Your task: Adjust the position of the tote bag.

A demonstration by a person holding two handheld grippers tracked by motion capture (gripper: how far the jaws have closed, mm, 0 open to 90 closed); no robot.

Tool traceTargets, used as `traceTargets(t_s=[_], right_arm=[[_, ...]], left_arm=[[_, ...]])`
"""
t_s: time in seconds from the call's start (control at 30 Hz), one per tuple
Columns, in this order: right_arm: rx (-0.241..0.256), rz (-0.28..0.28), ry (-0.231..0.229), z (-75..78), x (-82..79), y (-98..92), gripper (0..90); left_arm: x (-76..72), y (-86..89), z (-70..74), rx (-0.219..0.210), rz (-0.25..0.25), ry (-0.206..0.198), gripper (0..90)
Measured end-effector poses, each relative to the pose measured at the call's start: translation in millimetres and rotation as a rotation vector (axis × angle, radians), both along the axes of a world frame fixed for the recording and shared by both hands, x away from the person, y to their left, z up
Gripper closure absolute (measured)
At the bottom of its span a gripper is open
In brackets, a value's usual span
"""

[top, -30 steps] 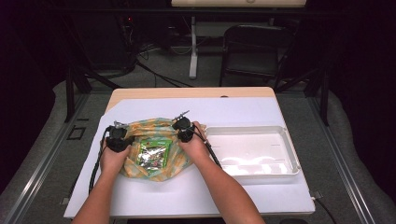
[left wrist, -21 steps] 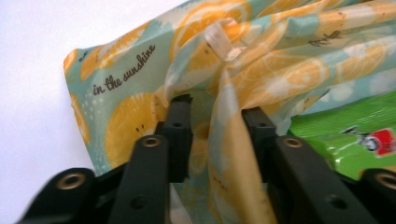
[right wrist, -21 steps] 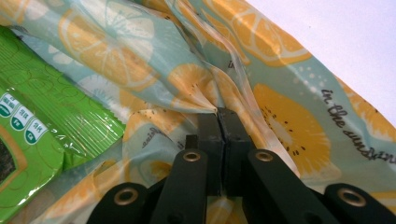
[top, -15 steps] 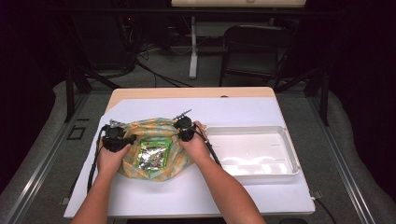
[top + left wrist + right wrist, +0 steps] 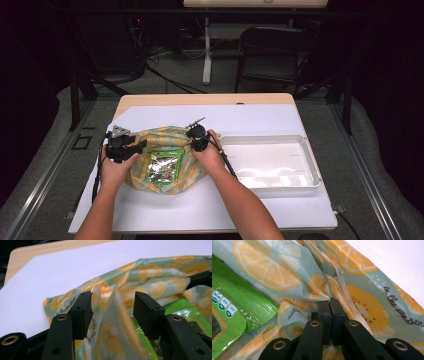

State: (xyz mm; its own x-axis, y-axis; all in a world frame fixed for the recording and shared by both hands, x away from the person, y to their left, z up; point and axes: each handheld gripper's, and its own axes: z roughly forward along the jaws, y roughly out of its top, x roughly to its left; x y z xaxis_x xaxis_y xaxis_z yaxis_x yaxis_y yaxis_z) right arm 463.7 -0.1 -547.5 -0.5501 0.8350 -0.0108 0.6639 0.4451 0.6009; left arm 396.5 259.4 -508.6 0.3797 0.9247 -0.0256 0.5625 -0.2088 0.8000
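Orange-slice bag (image 5: pixel 367 302) reads "in the sunshine"; right tongs (image 5: pixel 329 305) pinch it.

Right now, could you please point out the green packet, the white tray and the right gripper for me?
green packet (image 5: pixel 163 169), high view, middle of its face.
white tray (image 5: pixel 314 169), high view, right rim.
right gripper (image 5: pixel 329 305), right gripper view, between its closed fingertips.

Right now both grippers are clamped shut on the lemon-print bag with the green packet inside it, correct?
Not quite. The right gripper is shut on the lemon-print bag, but the left gripper is open: the left gripper view shows its jaws standing apart with a fold of the bag between them. The green packet is inside the bag.
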Motion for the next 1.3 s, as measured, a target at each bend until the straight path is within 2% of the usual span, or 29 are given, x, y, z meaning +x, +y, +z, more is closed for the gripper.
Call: traceTargets(t_s=[0.1, 0.17, 0.27, 0.47, 0.6, 0.7, 0.87, 1.17, 1.3], right_arm=[[-0.001, -0.002, -0.004, -0.2, -0.3, 0.3, 88.9], [0.003, -0.002, -0.005, -0.4, -0.4, 0.5, 88.9], [-0.002, -0.002, -0.006, -0.3, -0.5, 0.4, 88.9], [-0.004, -0.001, -0.006, -0.2, -0.6, 0.4, 88.9], [-0.011, 0.001, -0.001, 0.4, -0.4, 0.0, 88.9], [-0.003, -0.004, -0.008, -0.4, -0.9, 0.8, 88.9], [-0.004, -0.005, -0.008, -0.4, -0.9, 0.9, 88.9], [-0.004, -0.003, -0.011, -0.5, -1.1, 0.9, 88.9], [-0.010, 0.002, -0.009, -0.2, -1.0, 0.9, 88.9]], left_arm=[[-2.9, -4.2, 5.9, 0.000, -0.015, -0.024, 49.7], [-5.1, -7.1, 9.3, 0.020, -0.015, -0.043, 52.9], [-6.2, -8.6, 11.2, 0.039, -0.016, -0.049, 59.4], [-6.0, -10.5, 9.3, 0.034, -0.047, -0.035, 79.5], [-6.9, -14.0, 9.0, 0.042, -0.066, -0.024, 87.2], [-6.6, -16.4, 6.8, 0.054, -0.077, 0.002, 90.0], [-4.0, -19.6, 0.2, 0.111, -0.096, 0.054, 90.0], [2.2, -20.8, -13.2, 0.183, -0.116, 0.142, 90.0], [4.5, -22.4, -19.2, 0.216, -0.109, 0.158, 90.0]])
